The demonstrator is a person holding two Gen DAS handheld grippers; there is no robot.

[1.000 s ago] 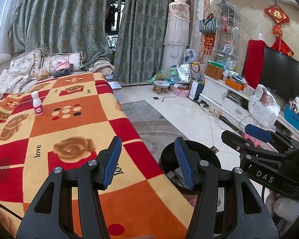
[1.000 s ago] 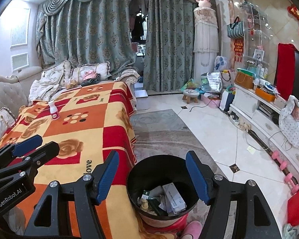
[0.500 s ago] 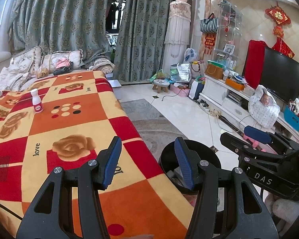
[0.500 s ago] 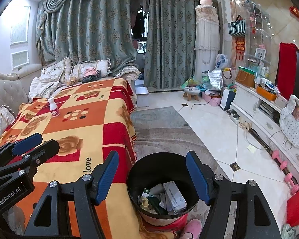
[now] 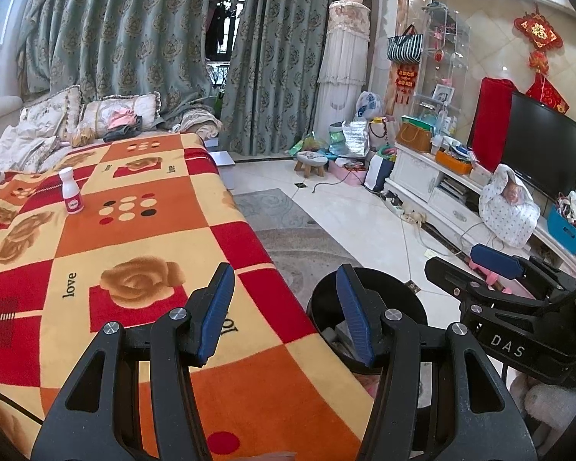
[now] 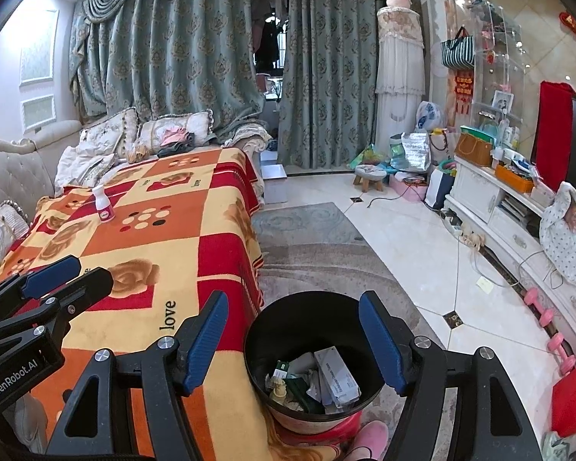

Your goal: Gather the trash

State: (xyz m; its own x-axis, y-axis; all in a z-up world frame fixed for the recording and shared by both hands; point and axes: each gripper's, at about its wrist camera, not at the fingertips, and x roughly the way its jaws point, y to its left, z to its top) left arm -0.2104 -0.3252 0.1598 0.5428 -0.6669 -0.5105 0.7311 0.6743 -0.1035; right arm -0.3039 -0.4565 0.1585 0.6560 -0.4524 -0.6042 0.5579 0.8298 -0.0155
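Your left gripper [image 5: 284, 292] and right gripper [image 6: 293, 330] both had their jaws apart with nothing between them, so the main risk was knocking over the small white bottle [image 5: 71, 191] with a finger as you reached, since it stood tall, narrow and upright on the soft blanket [image 5: 142, 238]. It sat alone at about ten o'clock, well apart from the black bin [image 6: 311, 330] at six; its pink label was too small to read, and it was possibly empty.
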